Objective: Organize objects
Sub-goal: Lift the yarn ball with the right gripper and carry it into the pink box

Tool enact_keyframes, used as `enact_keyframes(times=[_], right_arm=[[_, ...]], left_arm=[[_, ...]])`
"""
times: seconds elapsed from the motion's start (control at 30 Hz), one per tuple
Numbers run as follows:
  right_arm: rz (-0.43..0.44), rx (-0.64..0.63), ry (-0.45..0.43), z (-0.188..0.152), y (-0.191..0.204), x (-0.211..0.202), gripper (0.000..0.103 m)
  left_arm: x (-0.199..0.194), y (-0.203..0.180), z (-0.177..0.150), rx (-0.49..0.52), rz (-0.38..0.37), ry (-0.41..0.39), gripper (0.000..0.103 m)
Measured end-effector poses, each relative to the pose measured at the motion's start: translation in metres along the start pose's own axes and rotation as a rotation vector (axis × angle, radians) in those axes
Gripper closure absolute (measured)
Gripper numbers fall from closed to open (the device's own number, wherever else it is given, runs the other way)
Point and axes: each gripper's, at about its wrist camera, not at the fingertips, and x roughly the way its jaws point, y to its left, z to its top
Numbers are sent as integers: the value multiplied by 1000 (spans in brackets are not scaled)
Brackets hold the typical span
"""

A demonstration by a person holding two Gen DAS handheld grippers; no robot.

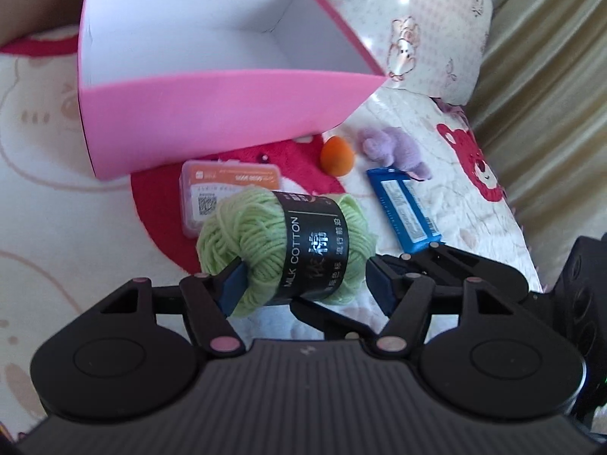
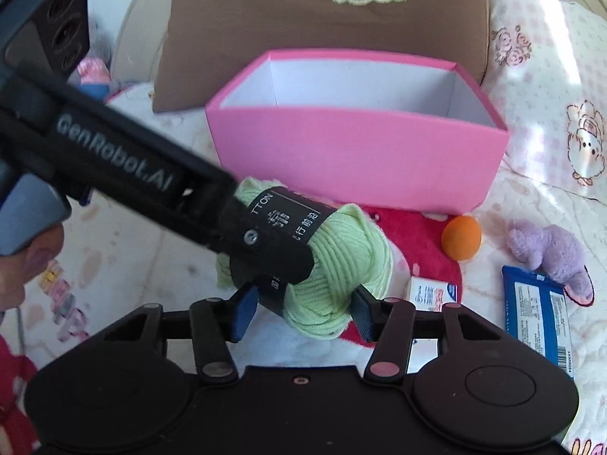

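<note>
- My left gripper point(image 1: 303, 284) has its blue pads around the green yarn ball point(image 1: 265, 235); the left pad presses into the wool, the right pad sits just beside it.
- My right gripper point(image 2: 301, 311) brackets the same yarn ball point(image 2: 341, 261) from the other end, pads at its sides; whether they squeeze it I cannot tell.
- The yarn hangs above the bedspread point(image 1: 57, 208), in front of the pink box's near wall.
- The pink box point(image 2: 356, 151) stands open-topped.
- Beyond the yarn lie an orange-labelled case point(image 1: 227, 178), an orange ball point(image 1: 337, 155), a purple plush point(image 1: 394, 148) and a blue packet point(image 1: 406, 208).
</note>
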Motion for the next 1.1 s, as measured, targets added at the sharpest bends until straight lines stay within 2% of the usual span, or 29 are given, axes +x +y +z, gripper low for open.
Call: enact_keyframes(times=[0.2, 0.33, 0.47, 0.6, 0.77, 1.1], right_arm=[[10, -3, -38, 9, 3, -17, 45], [8, 9, -41, 15, 1, -20, 44], [-15, 0, -45, 16, 1, -23, 43], [1, 4, -42, 25, -8, -23, 41], [-8, -141, -41, 45, -8, -26, 38], [-14, -173, -115, 99, -23, -35, 32]], left_arm=[[-15, -6, 4, 0, 5, 0, 38], [-10, -21, 1, 106, 63, 11, 38], [-13, -31, 2, 142, 73, -18, 38], [-18, -41, 7, 180, 84, -30, 38], [-23, -46, 31, 218, 79, -8, 37], [-48, -51, 81, 248, 39, -86, 37]])
